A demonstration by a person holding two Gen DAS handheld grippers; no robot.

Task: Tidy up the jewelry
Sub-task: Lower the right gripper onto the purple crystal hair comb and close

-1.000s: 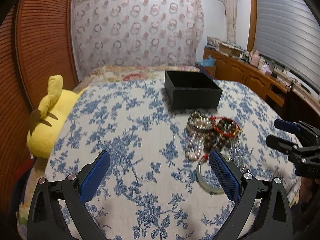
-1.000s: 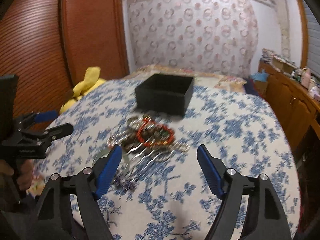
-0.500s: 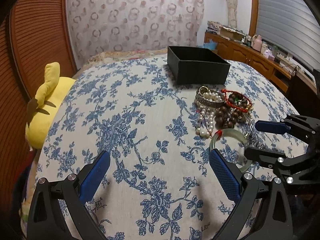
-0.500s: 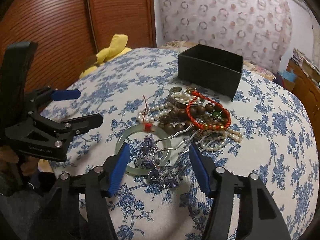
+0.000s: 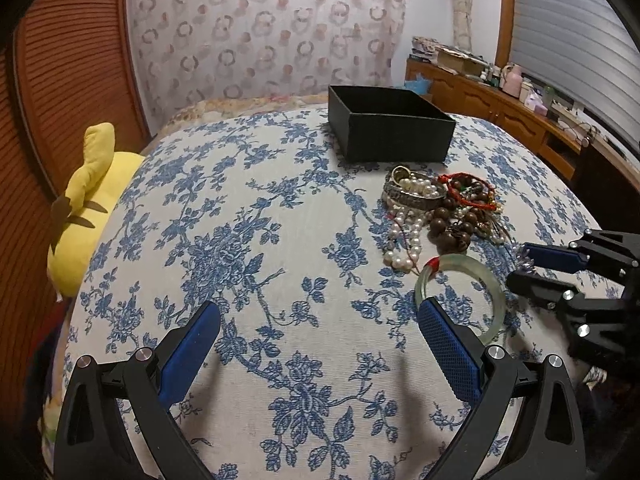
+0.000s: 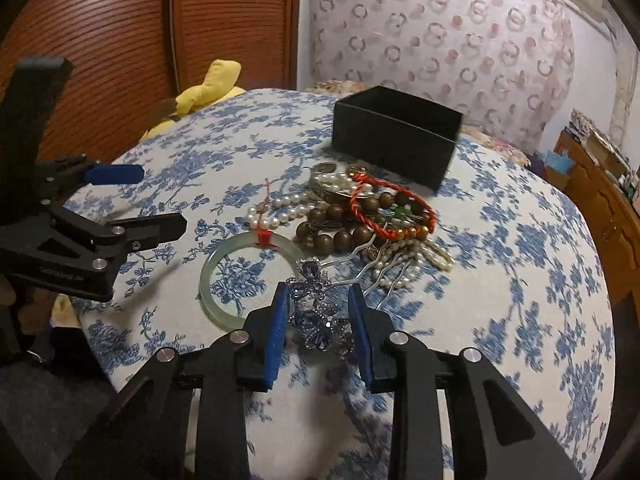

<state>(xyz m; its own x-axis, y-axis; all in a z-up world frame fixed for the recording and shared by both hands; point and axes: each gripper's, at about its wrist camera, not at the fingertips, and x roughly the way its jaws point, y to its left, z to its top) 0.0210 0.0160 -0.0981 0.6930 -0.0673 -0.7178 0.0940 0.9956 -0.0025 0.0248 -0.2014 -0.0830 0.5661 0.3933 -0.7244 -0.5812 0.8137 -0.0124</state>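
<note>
Worryingly, the right gripper [image 6: 320, 320] had its jaws narrowed around the purple beaded hairpin [image 6: 320, 316], though contact was unclear. Its silver prongs [image 6: 372, 268] lay among the pearl strands [image 6: 404, 276], so lifting could drag them. The left gripper [image 5: 320, 344] hung wide open.

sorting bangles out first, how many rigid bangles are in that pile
2. A pale green jade bangle lies flat at the pile's near-left edge, beside the right claw; a silver bangle sits nearest the black box. More may be buried.

Home bedroom, floral bedspread [image 5: 248, 240] (plush toy [image 5: 86, 208])
</note>
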